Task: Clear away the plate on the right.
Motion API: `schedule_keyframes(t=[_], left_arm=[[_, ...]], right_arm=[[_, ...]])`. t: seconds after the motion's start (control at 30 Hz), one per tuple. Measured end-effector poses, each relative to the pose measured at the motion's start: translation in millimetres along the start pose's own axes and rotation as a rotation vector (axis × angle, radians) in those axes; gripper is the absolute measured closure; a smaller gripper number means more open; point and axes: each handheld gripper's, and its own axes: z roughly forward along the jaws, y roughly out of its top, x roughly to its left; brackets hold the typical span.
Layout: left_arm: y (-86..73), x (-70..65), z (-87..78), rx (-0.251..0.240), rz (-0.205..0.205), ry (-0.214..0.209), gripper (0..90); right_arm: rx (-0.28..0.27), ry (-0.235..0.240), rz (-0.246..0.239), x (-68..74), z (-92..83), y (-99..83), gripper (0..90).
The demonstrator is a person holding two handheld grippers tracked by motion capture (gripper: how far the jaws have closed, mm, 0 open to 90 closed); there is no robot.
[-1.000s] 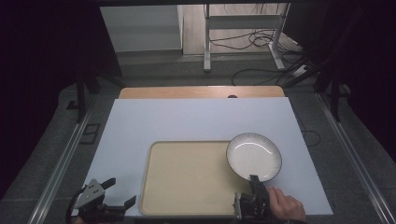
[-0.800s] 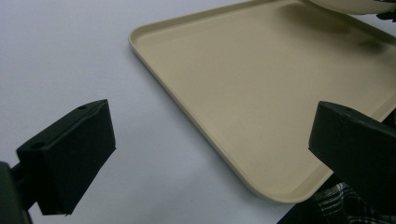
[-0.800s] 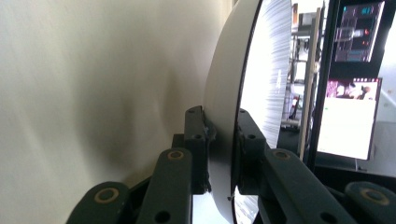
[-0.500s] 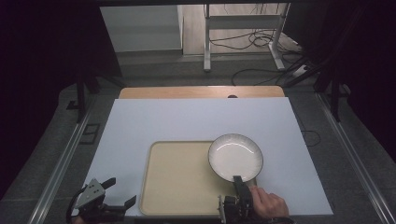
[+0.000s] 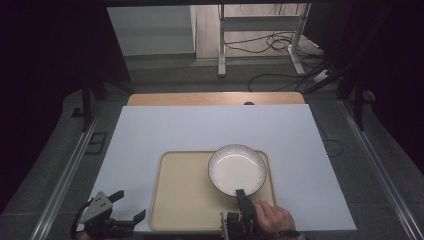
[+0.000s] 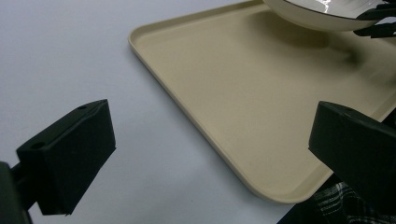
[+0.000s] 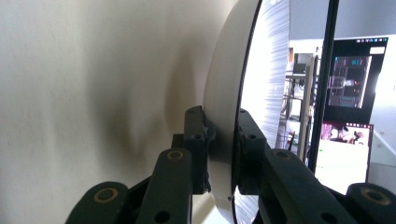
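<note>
I have the white bowl [image 5: 236,169] pinched by its near rim in the right gripper [image 5: 240,194], one jaw inside and one outside, clamped tight. Over the last second I carry it leftward: it hung off the right edge of the beige tray [image 5: 185,200] and now sits fully over the tray's right half, held just above the surface, shadow beneath. The left gripper [image 5: 127,207] waits wide open and empty beside the tray's near left corner. Lowering and releasing looks next.
</note>
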Motion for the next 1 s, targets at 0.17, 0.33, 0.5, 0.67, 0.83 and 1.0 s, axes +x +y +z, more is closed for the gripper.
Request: schedule_keyframes(t=[0.17, 0.33, 0.5, 0.67, 0.83, 1.0], left_arm=[[0.0, 0.0, 0.0, 0.000, 0.000, 0.000, 0.2], [-0.1, 0.2, -0.1, -0.001, 0.000, -0.001, 0.3], [-0.2, 0.0, -0.2, -0.002, -0.002, -0.001, 0.2], [-0.3, 0.2, -0.6, -0.002, 0.001, -0.001, 0.2], [-0.3, 0.4, -0.8, -0.001, 0.004, -0.001, 0.2], [-0.3, 0.0, -0.4, -0.005, -0.002, -0.002, 0.2]], right_arm=[[-0.023, 0.005, -0.015, 1.5, 3.5, 9.2, 78.4], [-0.037, 0.005, -0.030, 3.0, 7.5, 18.4, 78.3], [-0.050, 0.013, -0.041, 5.3, 12.5, 30.0, 78.1], [-0.060, 0.020, -0.051, 6.6, 16.4, 36.5, 77.9], [-0.060, 0.032, -0.060, 9.3, 20.5, 41.0, 77.4], [-0.028, -0.013, -0.079, 13.6, 19.4, 43.3, 77.5]])
